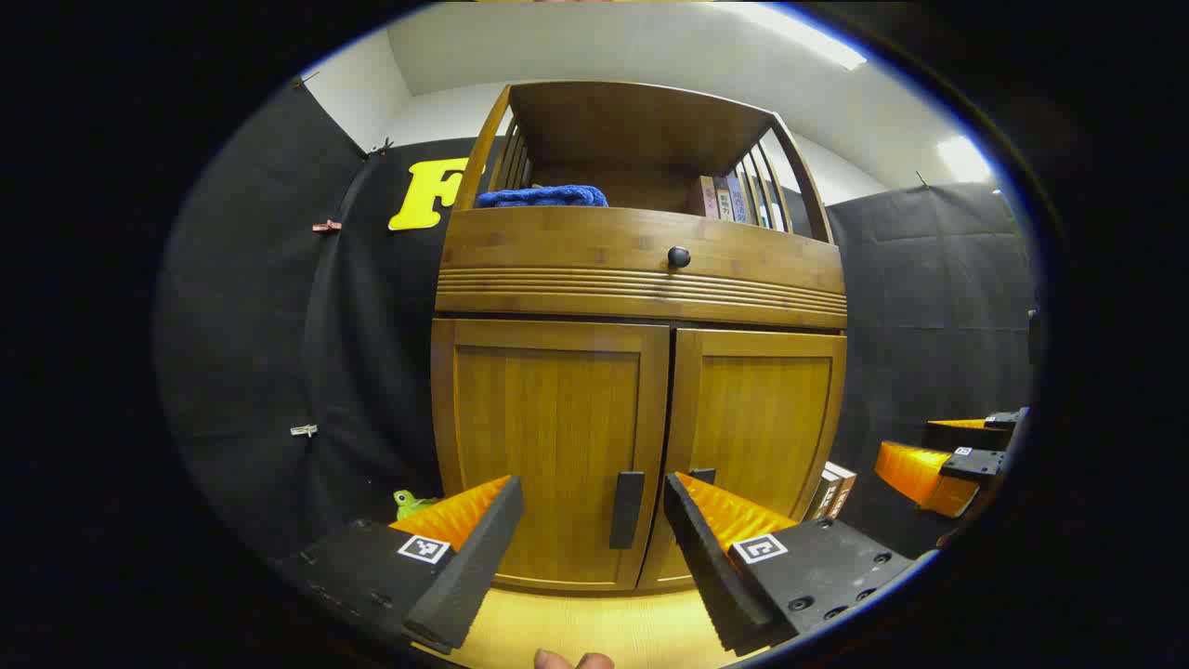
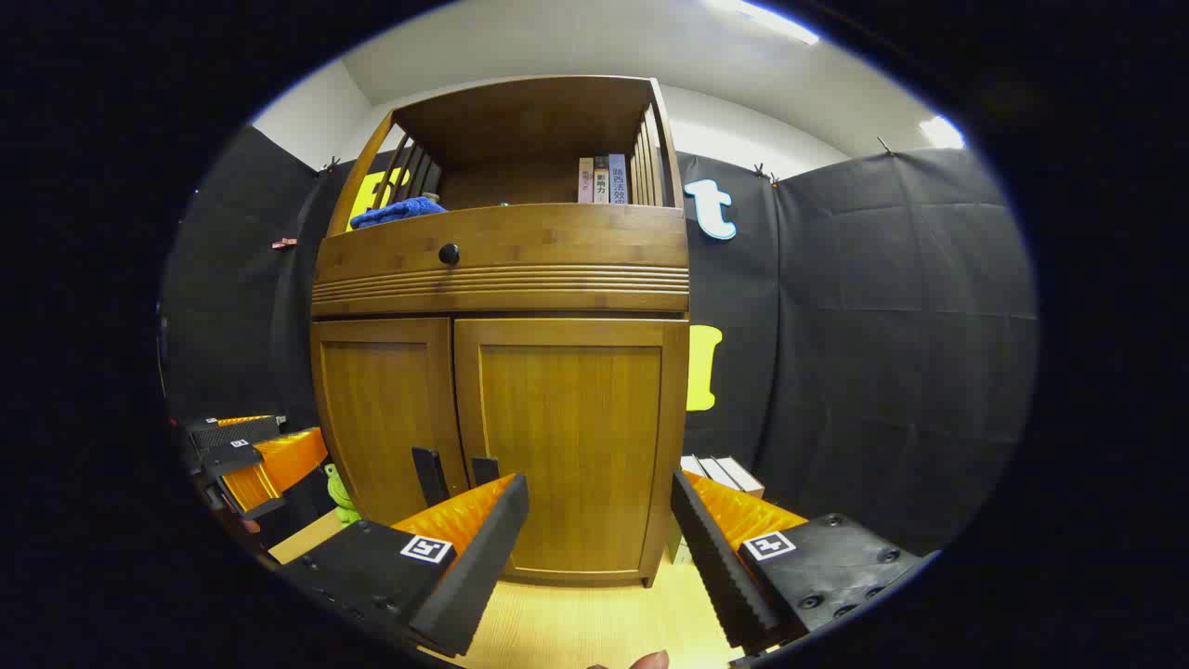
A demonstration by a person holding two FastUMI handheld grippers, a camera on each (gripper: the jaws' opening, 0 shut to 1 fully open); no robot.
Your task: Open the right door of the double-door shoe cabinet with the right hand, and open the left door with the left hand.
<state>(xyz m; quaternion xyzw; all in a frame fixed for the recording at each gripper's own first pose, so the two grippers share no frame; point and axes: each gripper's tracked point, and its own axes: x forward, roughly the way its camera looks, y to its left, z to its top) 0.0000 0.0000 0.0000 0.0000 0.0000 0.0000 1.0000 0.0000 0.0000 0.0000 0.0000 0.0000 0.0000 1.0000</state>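
Both doors of the shoe cabinet [image 1: 641, 372] are closed, upright handles [image 1: 627, 510] at the centre seam. Left gripper [image 1: 593, 548] and right gripper [image 2: 599, 548] both spread apart, holding nothing. Book spines [image 2: 604, 180] unreadable.

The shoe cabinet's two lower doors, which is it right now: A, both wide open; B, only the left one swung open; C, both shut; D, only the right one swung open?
C: in the left gripper view the left door and right door both sit flush in the shoe cabinet frame, their dark handles meeting at the centre seam, and both open hand-held grippers, left and right, are short of them.
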